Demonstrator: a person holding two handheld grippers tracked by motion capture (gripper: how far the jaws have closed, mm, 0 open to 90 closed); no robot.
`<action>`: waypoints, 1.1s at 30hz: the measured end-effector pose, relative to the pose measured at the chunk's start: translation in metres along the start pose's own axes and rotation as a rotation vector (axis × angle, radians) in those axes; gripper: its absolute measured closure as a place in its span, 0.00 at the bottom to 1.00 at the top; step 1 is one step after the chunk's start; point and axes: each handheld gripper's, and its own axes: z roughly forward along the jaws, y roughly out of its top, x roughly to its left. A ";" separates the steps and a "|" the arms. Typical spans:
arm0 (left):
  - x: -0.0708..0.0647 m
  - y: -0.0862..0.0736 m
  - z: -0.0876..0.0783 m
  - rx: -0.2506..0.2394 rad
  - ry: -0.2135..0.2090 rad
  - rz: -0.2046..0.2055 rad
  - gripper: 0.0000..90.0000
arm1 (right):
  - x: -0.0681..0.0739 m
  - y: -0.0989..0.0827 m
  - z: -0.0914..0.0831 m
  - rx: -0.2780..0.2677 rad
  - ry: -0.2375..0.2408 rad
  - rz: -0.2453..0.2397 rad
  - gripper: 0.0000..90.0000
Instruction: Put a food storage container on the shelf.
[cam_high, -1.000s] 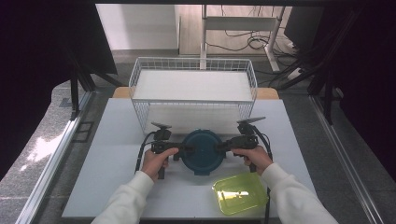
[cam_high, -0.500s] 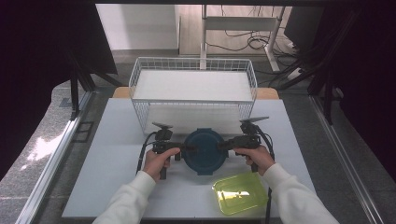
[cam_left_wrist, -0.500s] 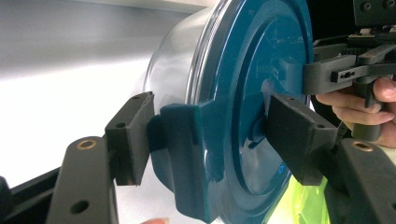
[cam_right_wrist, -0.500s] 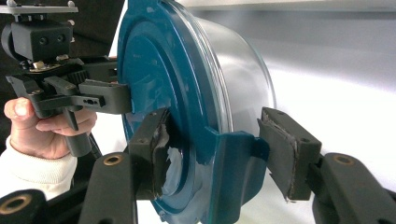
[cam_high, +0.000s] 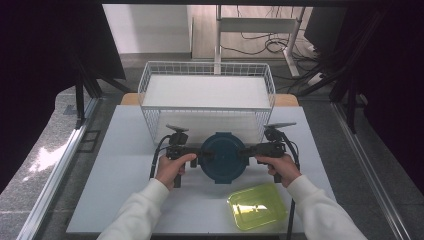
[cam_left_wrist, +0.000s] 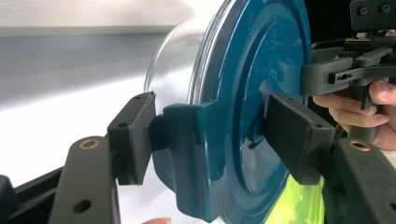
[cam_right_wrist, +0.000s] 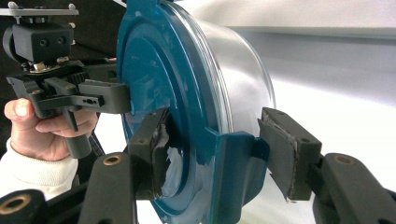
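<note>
A round clear container with a dark teal lid (cam_high: 223, 156) is held between both grippers over the white table, just in front of the wire basket. My left gripper (cam_high: 197, 156) is shut on the lid's left edge. In the left gripper view its pads (cam_left_wrist: 133, 135) clamp the teal latch tab (cam_left_wrist: 187, 158) and the lid's top. My right gripper (cam_high: 246, 152) is shut on the opposite edge. In the right gripper view, one pad (cam_right_wrist: 285, 154) presses the latch tab (cam_right_wrist: 238, 168) and the other sits on the lid's top (cam_right_wrist: 154, 60). The clear body (cam_right_wrist: 238, 70) points away from the person.
A white wire basket (cam_high: 207, 64) stands at the back of the table, right behind the container. A translucent yellow-green box (cam_high: 257, 205) lies at the front right, close to the right forearm. Bare white tabletop (cam_high: 120, 165) spreads to the left.
Both grippers have carried the container slightly forward, toward the basket, keeping their grip on its two sides.
</note>
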 end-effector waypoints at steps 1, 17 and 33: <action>-0.002 0.000 0.000 -0.006 -0.003 -0.001 0.39 | 0.001 0.000 -0.002 -0.003 -0.006 -0.011 0.48; -0.029 0.010 -0.015 -0.020 -0.016 0.049 0.41 | 0.023 0.002 -0.029 -0.050 -0.018 -0.039 0.48; -0.052 0.017 -0.038 -0.041 -0.018 0.075 0.42 | 0.054 0.004 -0.046 -0.088 -0.027 -0.060 0.47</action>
